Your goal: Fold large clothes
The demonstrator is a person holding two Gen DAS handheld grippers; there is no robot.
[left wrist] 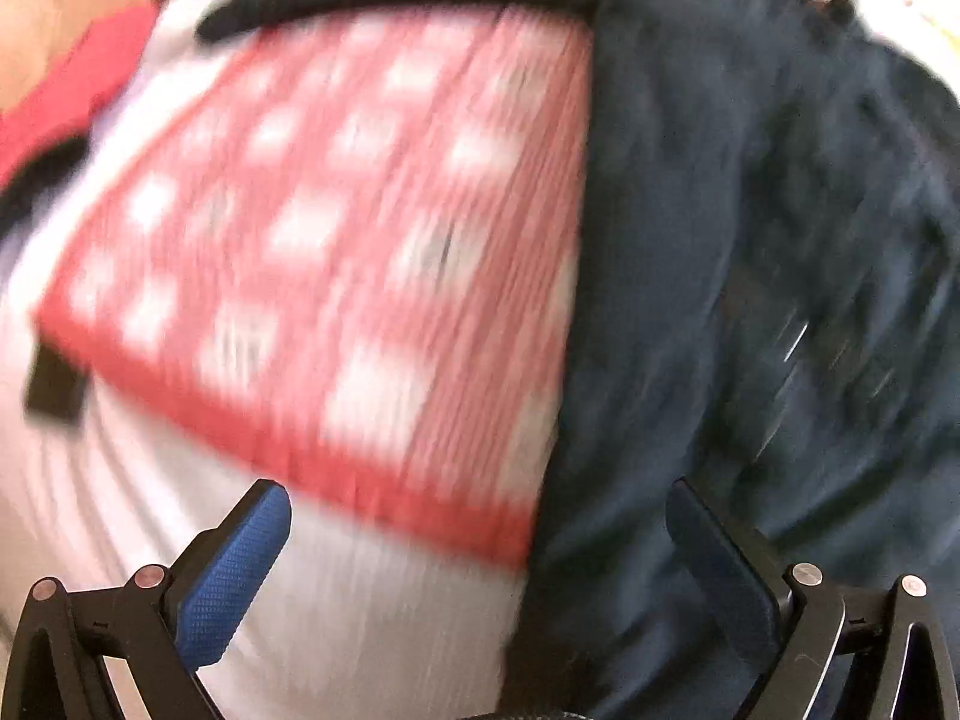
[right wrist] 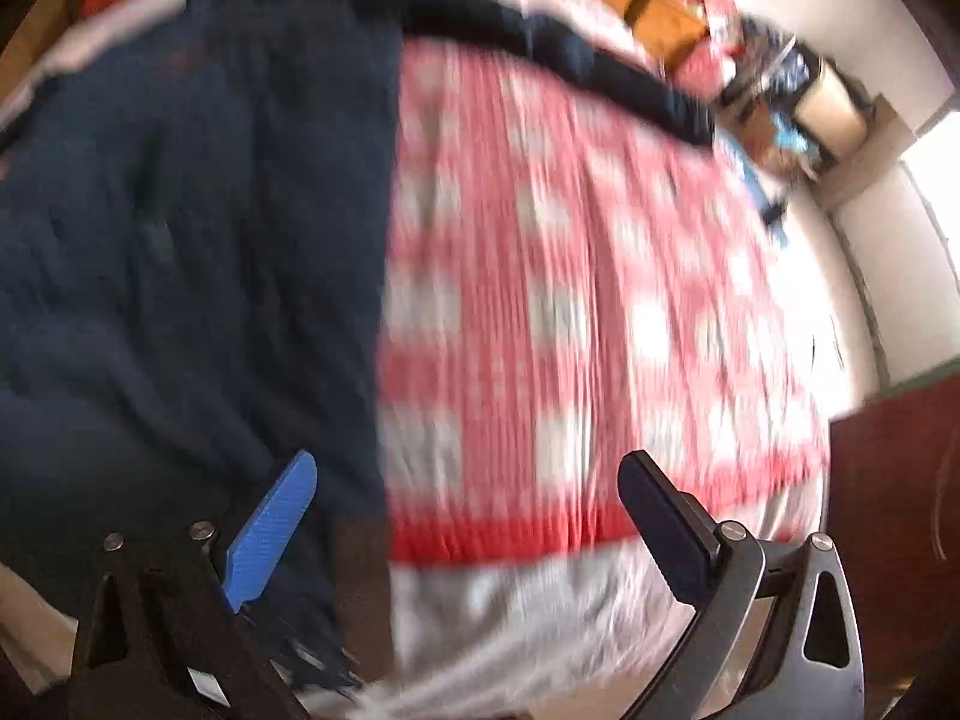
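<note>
**Dark garment spread on the bed, both grippers empty above it**

The large dark navy cloth garment (left wrist: 750, 240) lies flat on a bed, covering one side of a red-and-white checked blanket (left wrist: 336, 228). It sits on the right in the left wrist view and on the left in the right wrist view (right wrist: 180, 240). A long dark strip of the same fabric, probably a sleeve or a leg, runs across the far edge of the blanket (right wrist: 570, 60). Heavy motion blur hides the seams, so I cannot tell what kind of garment it is.

Judging by its creases and drape, the fabric is soft and limp, fairly thick and likely somewhat heavy for its size. It should bunch rather than hold a shape, and is not fragile. The best holds look like the near hem or an outer corner, 1 per gripper, pinching a full fold of cloth so it does not slip out.

Counted: 1 dark garment, 1 checked blanket, 1 pale white sheet (left wrist: 360, 600) beneath it, 2 grippers.

The left gripper (left wrist: 480, 540) has its jaws spread wide with nothing between them, hovering over the line where the garment's edge meets the blanket. The right gripper (right wrist: 468, 510) is equally wide and empty, its blue pad (right wrist: 270, 534) over the garment's near edge.

Beyond the bed, a cluttered corner with wooden furniture (right wrist: 660, 6) shows against a white wall.
</note>
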